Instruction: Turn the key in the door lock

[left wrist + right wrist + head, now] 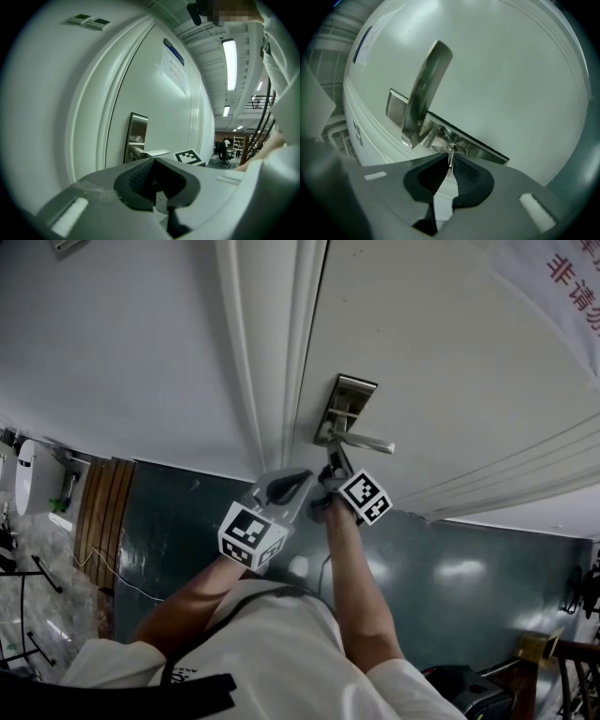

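A white door [450,343] carries a steel lock plate [349,404] with a lever handle [366,442]. My right gripper [334,468] reaches in just under the handle. In the right gripper view a small metal key [450,157] sticks out of the lock plate [483,149] below the handle [426,89], and my right gripper [450,165] is shut on the key. My left gripper [305,482] hangs close beside the right one, off the door. In its own view the left gripper [153,161] is shut on nothing, and the plate [137,136] lies ahead.
The white door frame [267,352] and a plain wall [112,343] lie left of the lock. A notice with red print [572,287] hangs on the door. Below is a dark green floor [450,568], with wooden slats [103,502] at the left.
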Available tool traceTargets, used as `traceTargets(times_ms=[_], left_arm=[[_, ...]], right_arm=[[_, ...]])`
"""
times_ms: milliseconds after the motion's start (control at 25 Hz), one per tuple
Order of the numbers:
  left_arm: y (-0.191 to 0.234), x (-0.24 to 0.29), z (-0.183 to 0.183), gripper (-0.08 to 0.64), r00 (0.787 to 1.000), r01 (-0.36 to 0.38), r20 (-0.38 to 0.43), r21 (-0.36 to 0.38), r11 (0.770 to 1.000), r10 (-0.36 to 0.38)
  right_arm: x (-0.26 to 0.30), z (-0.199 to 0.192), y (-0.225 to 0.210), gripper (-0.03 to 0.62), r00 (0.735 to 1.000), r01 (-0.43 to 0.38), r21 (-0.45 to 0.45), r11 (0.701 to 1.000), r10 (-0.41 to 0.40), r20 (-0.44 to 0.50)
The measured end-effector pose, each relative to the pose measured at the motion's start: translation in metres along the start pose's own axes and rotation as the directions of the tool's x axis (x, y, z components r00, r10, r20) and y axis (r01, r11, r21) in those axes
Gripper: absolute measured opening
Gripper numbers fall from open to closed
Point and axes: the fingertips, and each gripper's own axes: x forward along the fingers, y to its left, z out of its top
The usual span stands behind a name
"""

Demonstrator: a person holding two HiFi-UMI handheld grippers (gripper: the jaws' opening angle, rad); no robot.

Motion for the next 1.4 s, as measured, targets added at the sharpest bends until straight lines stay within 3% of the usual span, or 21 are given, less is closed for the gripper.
traceTargets(times_ms=[400, 760, 1120, 1400], left_arm=[[0.002, -0.017, 0.003, 0.005, 1.0, 0.018, 0.015, -0.002, 1.0, -0.018], [0.011, -0.033, -0.002, 0.006, 0.999, 0.032, 0.014, -0.012, 0.999, -0.032], [0.019, -0.045, -0.003, 0.005, 0.998, 0.058, 0.02, -0.025, 0.998, -0.057], [0.026, -0.054, -0.006, 0.005, 0.997, 0.076, 0.021, -0.028, 0.997, -0.075]], right_arm=[[0.0, -0.002, 0.004, 0.041, 0.991, 0.123, -0.259, 0.958, -0.132, -0.018], [0.001, -0.004, 0.004, 0.041, 0.975, 0.197, -0.437, 0.878, -0.221, -0.004], [0.001, -0.005, 0.003, 0.043, 0.95, 0.265, -0.59, 0.763, -0.311, 0.025], [0.002, -0.005, 0.004, 0.048, 0.917, 0.308, -0.742, 0.596, -0.394, 0.065]])
